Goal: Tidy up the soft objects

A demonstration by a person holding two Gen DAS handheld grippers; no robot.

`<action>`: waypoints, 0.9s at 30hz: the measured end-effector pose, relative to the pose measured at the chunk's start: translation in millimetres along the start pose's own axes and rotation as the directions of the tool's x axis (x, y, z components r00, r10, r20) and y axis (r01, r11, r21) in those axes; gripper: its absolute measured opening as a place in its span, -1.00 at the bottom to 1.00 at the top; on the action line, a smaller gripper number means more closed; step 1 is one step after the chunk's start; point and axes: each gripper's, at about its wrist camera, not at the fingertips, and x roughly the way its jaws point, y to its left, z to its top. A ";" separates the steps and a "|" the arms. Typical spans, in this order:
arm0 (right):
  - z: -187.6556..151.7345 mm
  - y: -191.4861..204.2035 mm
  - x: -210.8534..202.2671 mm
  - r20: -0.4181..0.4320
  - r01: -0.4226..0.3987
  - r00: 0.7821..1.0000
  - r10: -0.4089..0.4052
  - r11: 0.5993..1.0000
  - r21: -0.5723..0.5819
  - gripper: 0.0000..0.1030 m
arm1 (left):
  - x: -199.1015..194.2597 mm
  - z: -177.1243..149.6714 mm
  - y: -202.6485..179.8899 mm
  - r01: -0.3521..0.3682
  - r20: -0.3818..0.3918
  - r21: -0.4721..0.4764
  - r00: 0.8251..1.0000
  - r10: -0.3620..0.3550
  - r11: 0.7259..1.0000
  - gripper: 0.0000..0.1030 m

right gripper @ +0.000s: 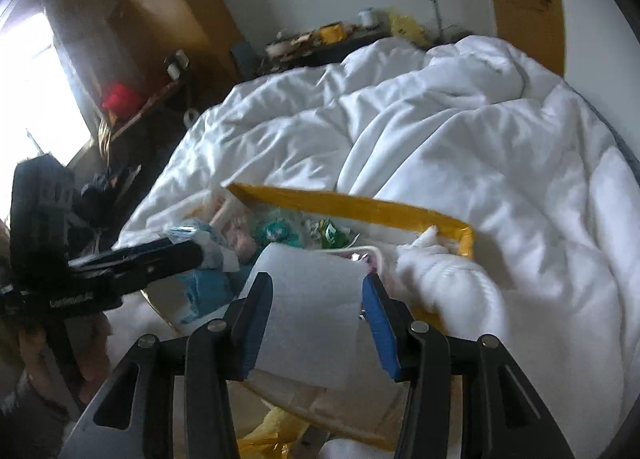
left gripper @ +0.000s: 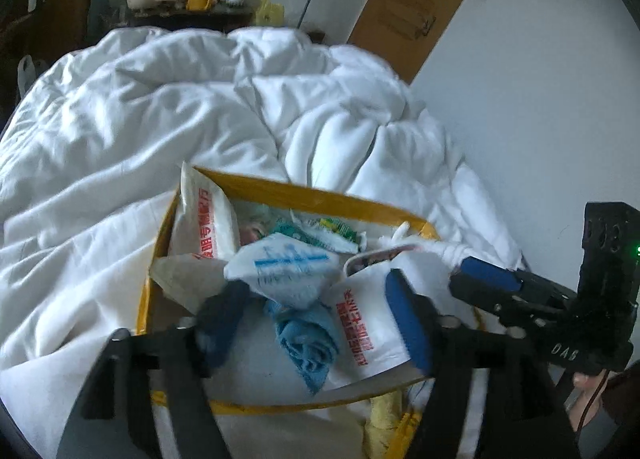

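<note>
A yellow-rimmed storage bag lies open on the white duvet, filled with soft packets and cloths. My left gripper hangs open over it. A white packet with blue print and a crumpled blue cloth lie loose between its fingers. From the right wrist view the left gripper reaches in from the left. My right gripper is shut on a white packet above the bag's near edge. In the left wrist view, that packet shows red print, and the right gripper comes in from the right.
A white rolled towel lies over the bag's right rim. The rumpled duvet covers the bed beyond. A yellow fuzzy item sits under the near rim. A cluttered table, wardrobes and a wall surround the bed.
</note>
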 end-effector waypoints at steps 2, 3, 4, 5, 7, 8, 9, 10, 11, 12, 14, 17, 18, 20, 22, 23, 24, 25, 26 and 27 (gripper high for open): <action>-4.2 -0.4 -20.3 0.032 -0.019 0.999 0.018 1.000 0.022 0.06 | -12.9 -1.1 -1.6 0.027 0.040 -0.001 0.999 -0.027 1.000 0.57; -8.2 -0.2 -28.9 0.041 -0.024 0.999 0.023 0.999 0.031 0.10 | -16.8 -1.3 -3.2 0.030 0.047 -0.001 0.998 -0.030 1.000 0.57; -13.1 0.2 -37.0 0.046 -0.030 0.999 0.028 0.999 0.041 0.15 | -23.1 -3.0 -5.3 0.037 0.055 0.002 0.998 -0.037 0.999 0.57; -17.0 1.1 -42.7 0.049 -0.038 0.998 0.036 0.998 0.047 0.18 | -29.7 -6.5 -8.2 0.047 0.059 0.012 0.997 -0.048 0.999 0.57; -33.7 1.5 -58.0 0.045 -0.075 0.996 0.071 0.994 0.074 0.23 | -41.1 -15.4 -13.1 0.048 0.062 0.028 0.997 -0.050 0.998 0.57; -46.4 1.1 -65.7 0.033 -0.093 0.995 0.090 0.991 0.092 0.25 | -47.0 -21.8 -15.5 0.049 0.062 0.036 0.997 -0.052 0.998 0.57; -53.9 0.4 -69.5 0.027 -0.102 0.995 0.100 0.990 0.102 0.26 | -55.6 -33.3 -18.9 0.056 0.057 0.048 0.997 -0.059 0.997 0.57; -67.4 0.2 -74.6 0.014 -0.115 0.993 0.114 0.987 0.115 0.26 | -61.1 -42.3 -20.6 0.057 0.049 0.050 0.997 -0.060 0.997 0.57; -81.4 0.1 -78.8 -0.001 -0.122 0.992 0.123 0.985 0.125 0.26 | -65.5 -51.4 -21.6 0.053 0.039 0.049 0.998 -0.055 0.997 0.57; -90.1 -0.2 -81.0 -0.009 -0.124 0.992 0.126 0.983 0.133 0.26 | -70.9 -63.5 -21.9 0.050 0.027 0.044 0.998 -0.051 0.998 0.57; -113.6 0.1 -85.7 -0.037 -0.140 0.988 0.148 0.977 0.158 0.26 | -81.1 -93.1 -18.7 0.051 0.001 0.015 0.999 -0.051 0.999 0.57; -144.2 11.1 -88.9 -0.109 -0.124 0.984 0.141 0.981 0.146 0.26 | -86.3 -129.3 -8.4 0.053 -0.059 -0.055 0.997 -0.056 0.997 0.57; -147.9 14.5 -90.4 -0.117 -0.120 0.984 0.136 0.984 0.133 0.26 | -87.5 -136.1 -8.9 0.054 -0.065 -0.052 0.996 -0.057 0.997 0.57; -157.4 26.9 -93.4 -0.148 -0.113 0.981 0.128 0.988 0.105 0.26 | -96.3 -149.7 -20.4 0.021 -0.051 0.021 0.999 -0.020 1.000 0.57; -164.2 37.3 -89.7 -0.188 -0.085 0.977 0.100 0.993 0.084 0.26 | -101.6 -156.4 -34.0 -0.003 -0.046 0.075 0.999 0.007 0.997 0.57; -167.9 43.7 -85.4 -0.216 -0.074 0.973 0.086 0.995 0.067 0.26 | -103.8 -158.7 -40.8 0.002 -0.047 0.101 0.999 0.002 0.995 0.57; -170.9 45.3 -82.1 -0.235 -0.061 0.969 0.073 0.996 0.058 0.26 | -104.1 -160.2 -44.6 0.008 -0.056 0.116 0.998 -0.001 0.993 0.57; -174.7 48.2 -76.5 -0.263 -0.033 0.964 0.044 0.998 0.045 0.26 | -103.0 -161.2 -47.2 0.008 -0.067 0.124 0.998 0.000 0.992 0.57; -177.5 49.7 -72.0 -0.282 -0.014 0.959 0.022 0.999 0.030 0.26 | -102.8 -163.1 -47.8 0.006 -0.078 0.130 0.997 0.004 0.992 0.57; -179.6 51.0 -68.6 -0.297 -0.002 0.955 0.006 1.000 0.016 0.26 | -102.3 -165.7 -48.8 -0.002 -0.099 0.137 0.995 0.015 0.991 0.57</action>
